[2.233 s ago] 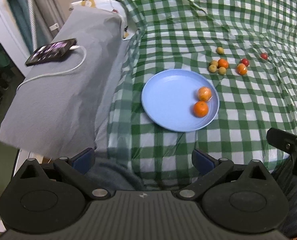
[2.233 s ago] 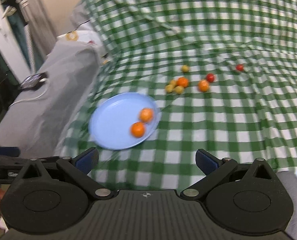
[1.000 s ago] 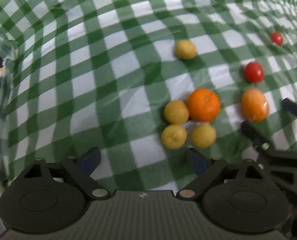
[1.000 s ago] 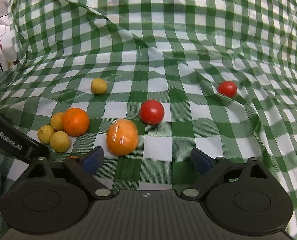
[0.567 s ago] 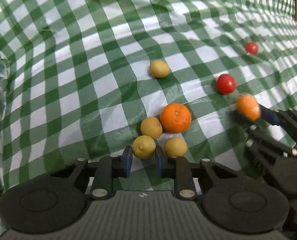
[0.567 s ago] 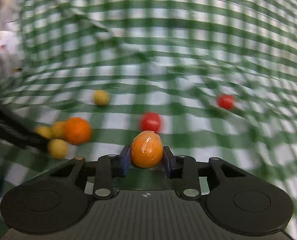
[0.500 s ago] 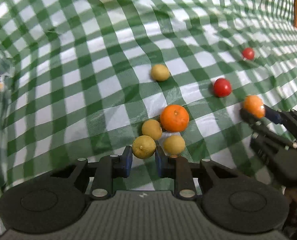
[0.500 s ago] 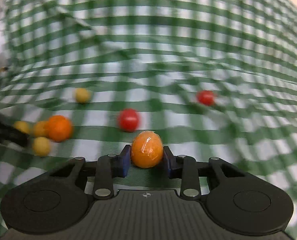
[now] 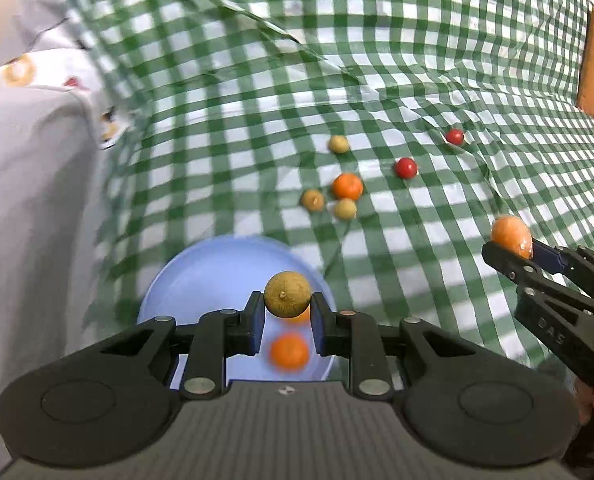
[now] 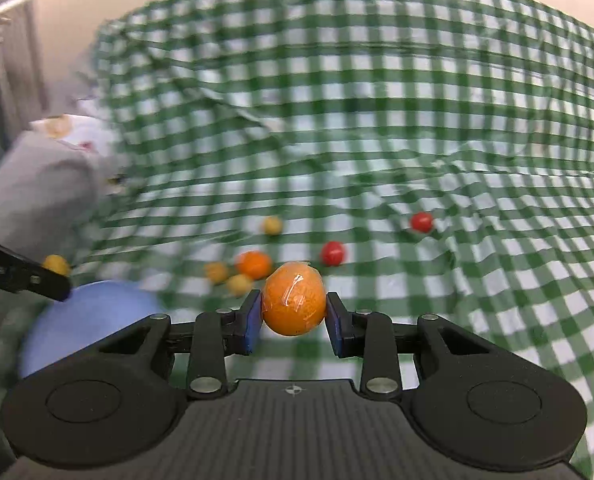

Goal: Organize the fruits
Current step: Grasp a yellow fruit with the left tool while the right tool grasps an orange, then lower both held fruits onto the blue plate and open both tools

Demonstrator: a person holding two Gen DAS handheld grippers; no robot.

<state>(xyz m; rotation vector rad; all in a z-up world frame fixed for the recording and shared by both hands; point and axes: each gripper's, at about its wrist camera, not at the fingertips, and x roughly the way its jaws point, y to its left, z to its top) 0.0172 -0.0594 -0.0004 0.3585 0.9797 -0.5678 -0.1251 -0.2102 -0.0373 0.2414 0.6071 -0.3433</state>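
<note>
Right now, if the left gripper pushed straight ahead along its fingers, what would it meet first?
Probably the blue plate: the left gripper, shut on a yellow-green fruit, points down over it, near two oranges. Depth is unclear.

Bright, even light; fisheye bends the edges, and motion blur (heavier in the right view) smears the checks.

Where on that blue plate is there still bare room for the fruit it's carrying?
The round blue plate's left half is bare; its right side holds two oranges. Beyond it, loose yellow and orange fruits crowd the green checked cloth.
</note>
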